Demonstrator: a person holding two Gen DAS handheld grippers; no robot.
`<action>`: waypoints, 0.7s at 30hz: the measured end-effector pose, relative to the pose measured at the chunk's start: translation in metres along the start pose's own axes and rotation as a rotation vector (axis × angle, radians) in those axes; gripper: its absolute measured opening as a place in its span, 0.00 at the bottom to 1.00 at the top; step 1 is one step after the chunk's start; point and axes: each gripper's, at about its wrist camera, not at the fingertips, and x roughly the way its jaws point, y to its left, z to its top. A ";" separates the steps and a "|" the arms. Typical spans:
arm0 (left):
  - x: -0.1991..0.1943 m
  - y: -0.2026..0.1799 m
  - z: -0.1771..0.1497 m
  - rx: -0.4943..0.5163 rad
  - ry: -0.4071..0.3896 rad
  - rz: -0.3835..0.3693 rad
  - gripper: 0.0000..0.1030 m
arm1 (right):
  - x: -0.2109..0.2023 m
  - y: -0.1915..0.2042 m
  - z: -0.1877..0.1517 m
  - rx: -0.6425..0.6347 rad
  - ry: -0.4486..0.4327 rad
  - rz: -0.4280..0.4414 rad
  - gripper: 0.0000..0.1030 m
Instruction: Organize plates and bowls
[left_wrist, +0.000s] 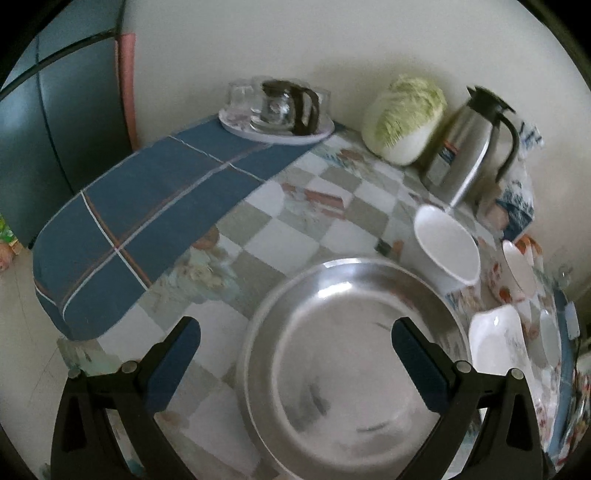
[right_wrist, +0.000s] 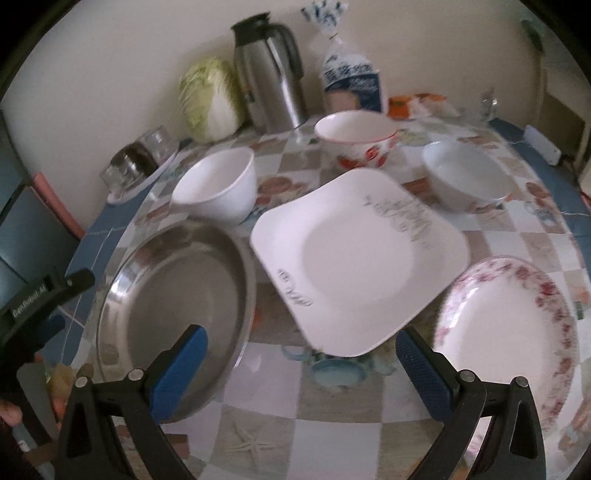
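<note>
A round steel dish (left_wrist: 354, 354) lies on the checked table just under my left gripper (left_wrist: 295, 347), which is open; its right finger hangs over the dish and its left finger is outside the rim. In the right wrist view the steel dish (right_wrist: 177, 295) is at the left, a square white plate (right_wrist: 358, 258) in the middle and a floral round plate (right_wrist: 509, 332) at the right. My right gripper (right_wrist: 303, 354) is open and holds nothing, with the square plate's near corner just ahead of its fingertips. Behind stand a white bowl (right_wrist: 218, 188), a red-patterned bowl (right_wrist: 354, 144) and another white bowl (right_wrist: 465, 177).
Against the wall stand a cabbage (right_wrist: 210, 99), a steel thermos jug (right_wrist: 269, 77), a tied bag (right_wrist: 351, 85) and a tray with a glass pot (left_wrist: 277, 110). A blue checked cloth (left_wrist: 147, 206) hangs over the table's left edge. The left gripper's body (right_wrist: 48, 295) shows at the left edge of the right wrist view.
</note>
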 end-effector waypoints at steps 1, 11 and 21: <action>0.002 0.003 0.001 -0.003 -0.006 0.008 1.00 | 0.003 0.003 -0.001 0.001 0.011 0.006 1.00; 0.036 0.024 0.002 -0.013 0.114 0.069 1.00 | 0.029 0.031 -0.009 -0.069 0.088 0.006 0.87; 0.058 0.042 -0.006 -0.110 0.198 0.082 1.00 | 0.025 0.038 -0.008 -0.076 0.089 0.046 0.72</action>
